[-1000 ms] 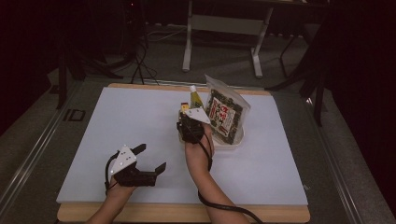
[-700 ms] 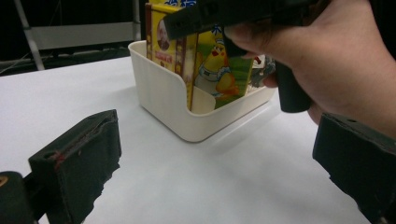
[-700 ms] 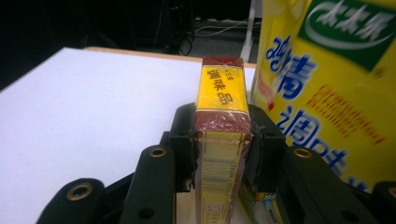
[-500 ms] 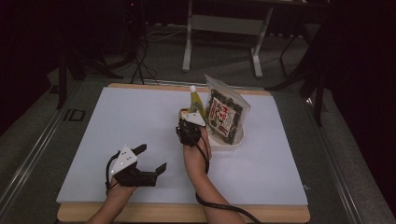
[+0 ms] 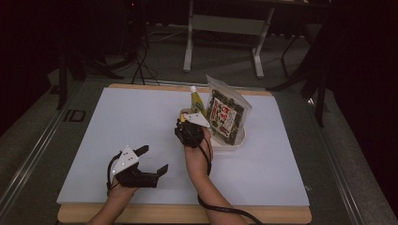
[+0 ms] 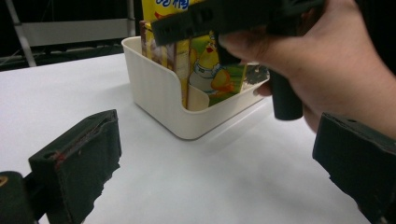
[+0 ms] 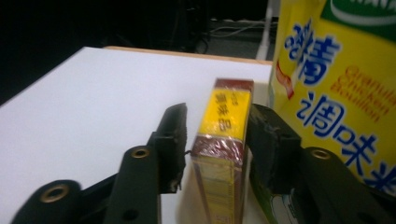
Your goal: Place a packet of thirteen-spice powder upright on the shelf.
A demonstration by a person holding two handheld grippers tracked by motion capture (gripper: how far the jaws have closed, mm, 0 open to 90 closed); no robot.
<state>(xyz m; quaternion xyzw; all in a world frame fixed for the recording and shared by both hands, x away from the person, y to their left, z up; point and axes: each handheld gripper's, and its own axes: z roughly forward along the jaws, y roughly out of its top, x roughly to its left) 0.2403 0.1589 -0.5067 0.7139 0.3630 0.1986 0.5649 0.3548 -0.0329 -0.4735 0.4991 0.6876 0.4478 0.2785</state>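
A small brown and yellow box (image 7: 226, 121) stands upright at the left end of the white bin (image 5: 231, 143). My right gripper (image 7: 219, 126) straddles it. Its jaws have just been opening, so a gap shows between the left pad and the box, and it stands open. From above, the right gripper (image 5: 184, 117) reaches into the bin's near-left corner. A tall yellow pouch (image 7: 327, 70) stands right beside the box. My left gripper (image 5: 154, 158) rests open on the white table, near and to the left, with nothing between its jaws.
A dark seaweed packet (image 5: 226, 116) leans in the bin behind the yellow pouch (image 5: 196, 101). In the left gripper view, the bin's wall (image 6: 159, 93) and the right hand (image 6: 327, 60) lie straight ahead. The white table top (image 5: 117, 122) spreads wide to the left.
The right hand has edged slightly back toward the near side at the bin. The left gripper has kept still.
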